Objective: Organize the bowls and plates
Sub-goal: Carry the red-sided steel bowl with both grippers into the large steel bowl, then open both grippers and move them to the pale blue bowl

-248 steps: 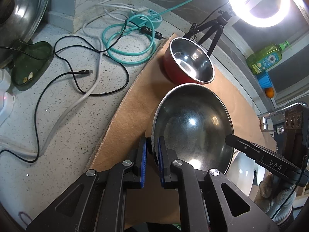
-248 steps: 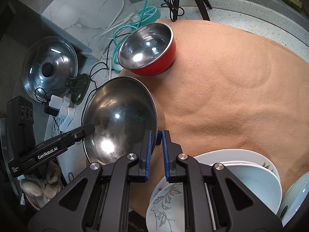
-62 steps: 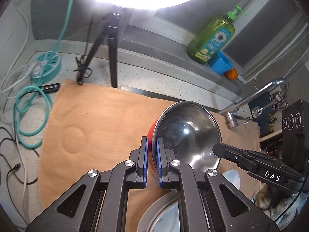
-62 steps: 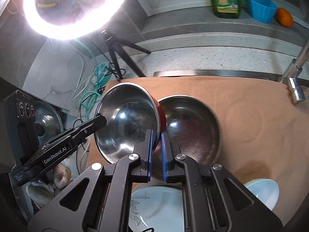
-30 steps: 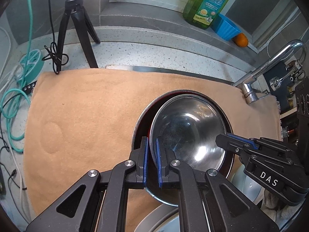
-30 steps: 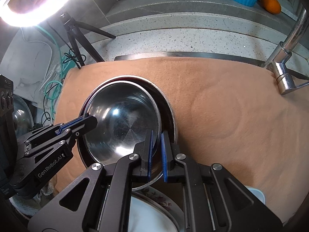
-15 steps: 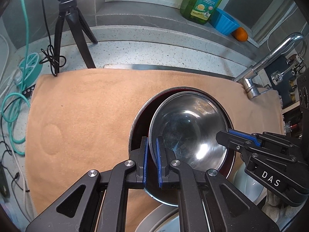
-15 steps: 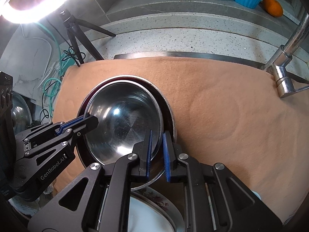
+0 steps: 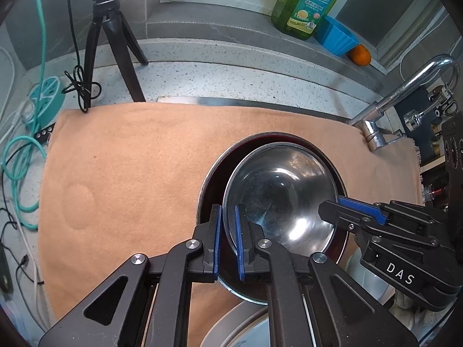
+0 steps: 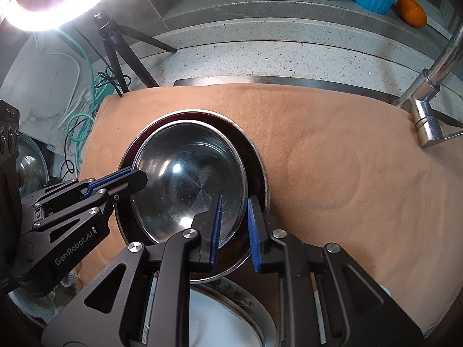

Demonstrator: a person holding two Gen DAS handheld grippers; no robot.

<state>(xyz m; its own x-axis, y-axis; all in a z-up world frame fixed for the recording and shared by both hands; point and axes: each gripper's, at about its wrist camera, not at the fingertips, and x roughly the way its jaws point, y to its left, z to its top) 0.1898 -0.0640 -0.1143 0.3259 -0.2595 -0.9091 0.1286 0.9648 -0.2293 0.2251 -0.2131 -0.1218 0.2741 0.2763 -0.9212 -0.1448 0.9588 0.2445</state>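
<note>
Bowl (image 9: 277, 190) of bare steel, inside scratched and mirror-bright, sits nested mouth-up in a larger steel bowl (image 9: 208, 185) at the centre right of the left wrist frame and the centre left of the right wrist frame. Both rims read as ovals through the lens; being round, they offer no long axis that I can state. The inner bowl lies off centre, crowded toward the right in the left wrist view, leaving a dark crescent of the outer bowl showing on its left. The pair rests on a tan cloth (image 9: 130, 173) that fills the middle of both frames.

My left gripper (image 9: 228, 238) is clenched on the inner bowl's near-left rim, one blue pad on each side of the wall. My right gripper (image 10: 233, 225) has just been parting its jaws: the rim still stands between the pads, but a gap shows on the right pad's side and the grasp is released.

White plates (image 10: 225, 315), one with a floral edge, lie at the bottom of the right wrist frame, just below the bowls.
</note>
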